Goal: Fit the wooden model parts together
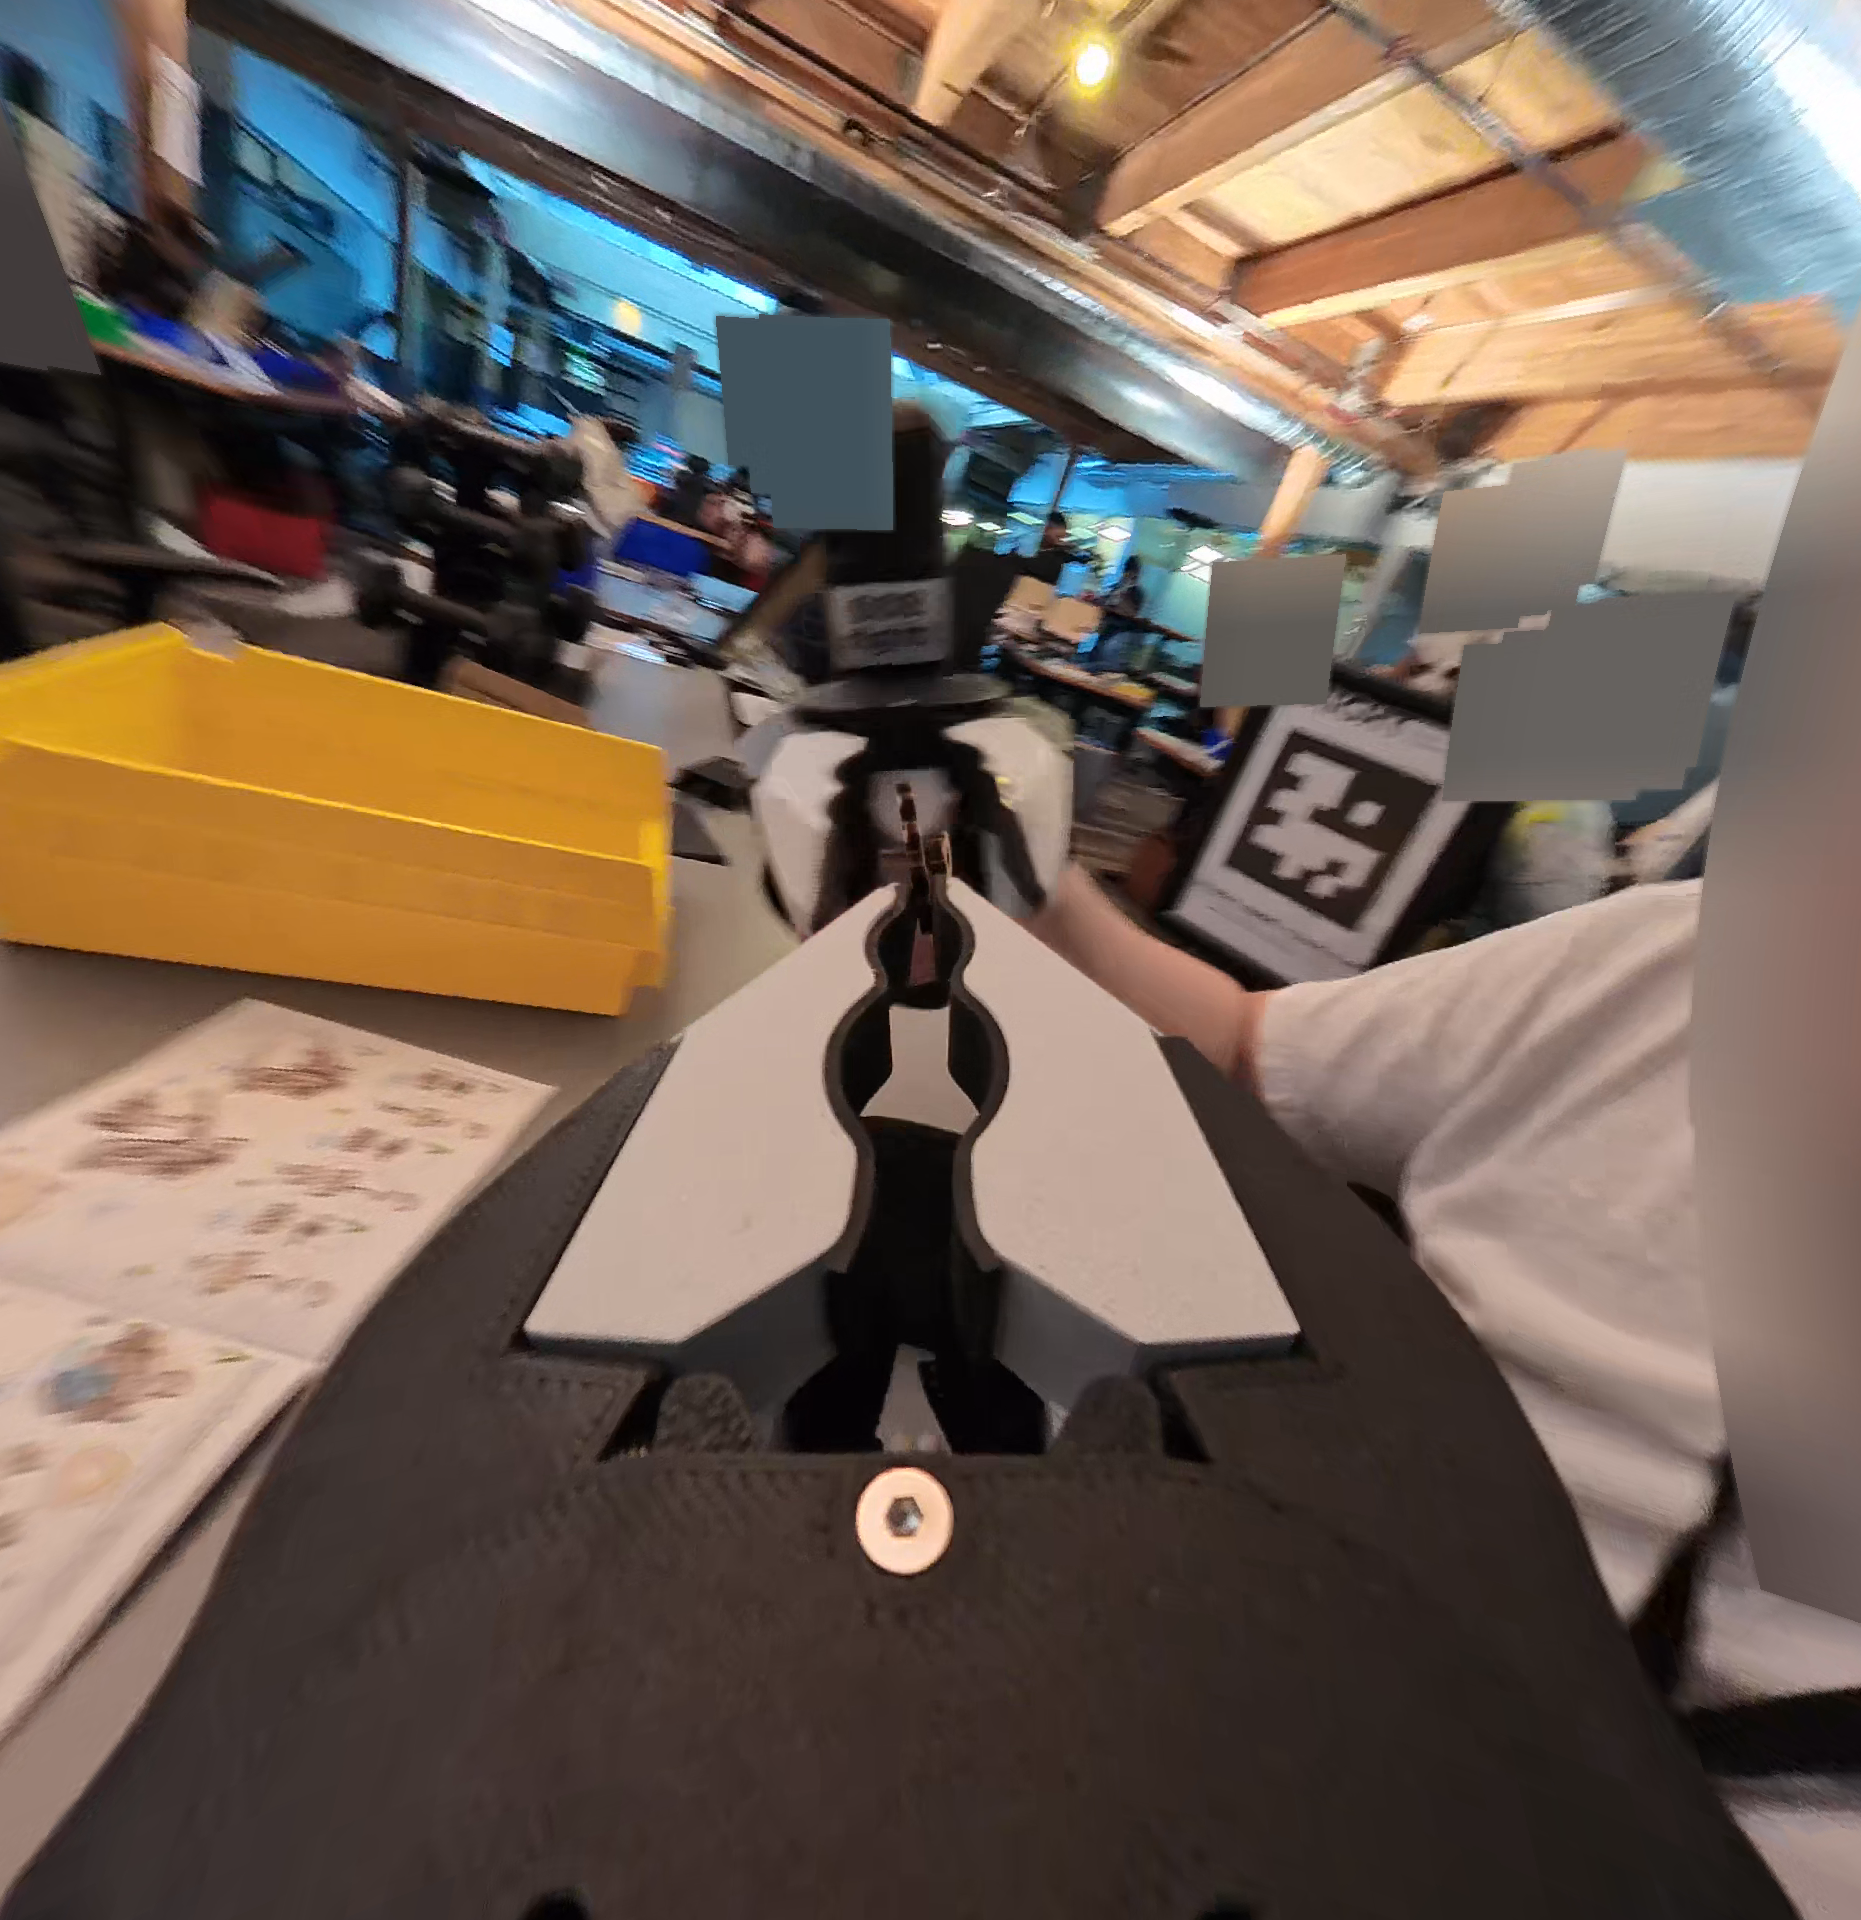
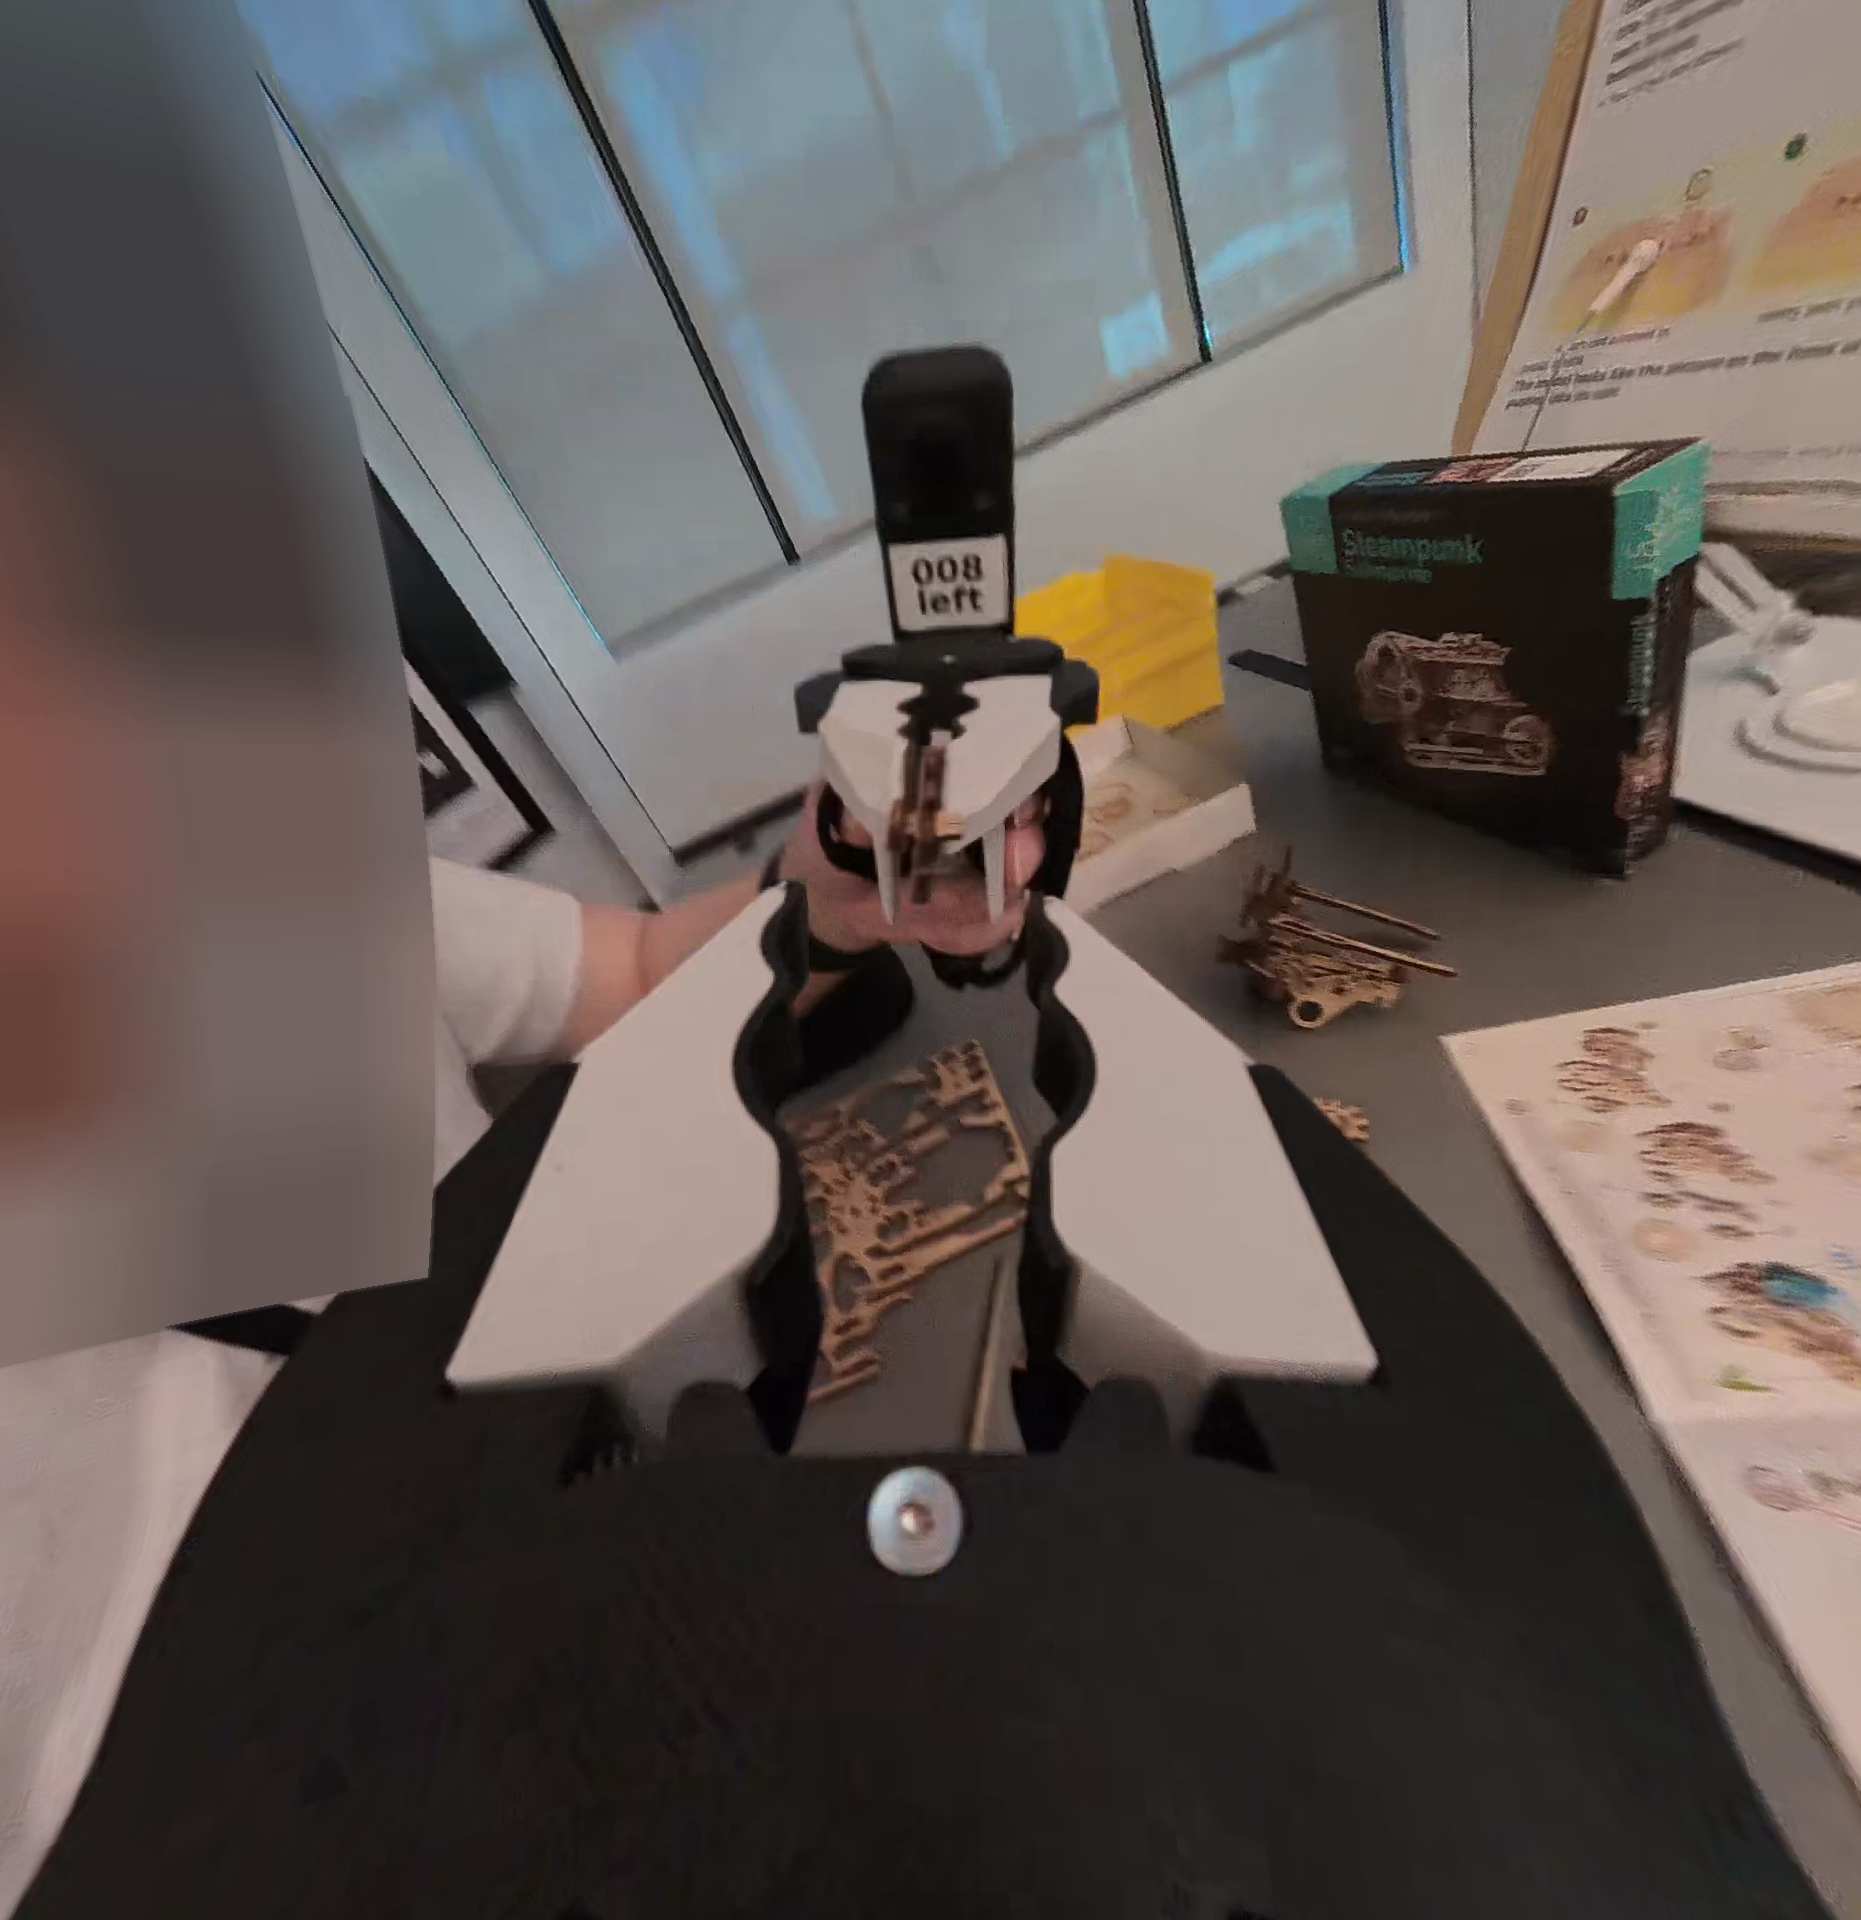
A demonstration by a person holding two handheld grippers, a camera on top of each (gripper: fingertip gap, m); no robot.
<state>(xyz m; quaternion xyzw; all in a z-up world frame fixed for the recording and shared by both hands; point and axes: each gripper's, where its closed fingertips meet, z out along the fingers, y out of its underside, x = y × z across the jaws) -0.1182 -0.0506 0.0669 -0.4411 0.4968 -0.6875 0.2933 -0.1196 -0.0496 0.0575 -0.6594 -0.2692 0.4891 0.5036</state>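
My left gripper [image 1: 921,912] is shut on a small brown wooden part [image 1: 918,868] that sticks out past its fingertips. The right wrist view shows the same gripper [image 2: 941,883] raised above the table with the wooden part [image 2: 921,821] pinched upright between its white fingers. My right gripper [image 2: 918,920] is open and empty, pointing at the left one from close by. It faces me in the left wrist view [image 1: 910,774], just beyond the held part. A partly built wooden model [image 2: 1310,956] and a punched-out wooden sheet [image 2: 905,1174] lie on the grey table.
Stacked yellow bins [image 1: 313,810] stand on the left of the table and show farther off [image 2: 1123,634]. A dark kit box [image 2: 1497,644] stands behind the model. Instruction sheets [image 2: 1684,1195] [image 1: 178,1195] lie flat. A black-and-white marker board [image 1: 1321,821] stands at the back. The grippers are tip to tip, or close to it. From either gripper's tips it is about 25 cm to the partly built wooden model [image 2: 1310,956].
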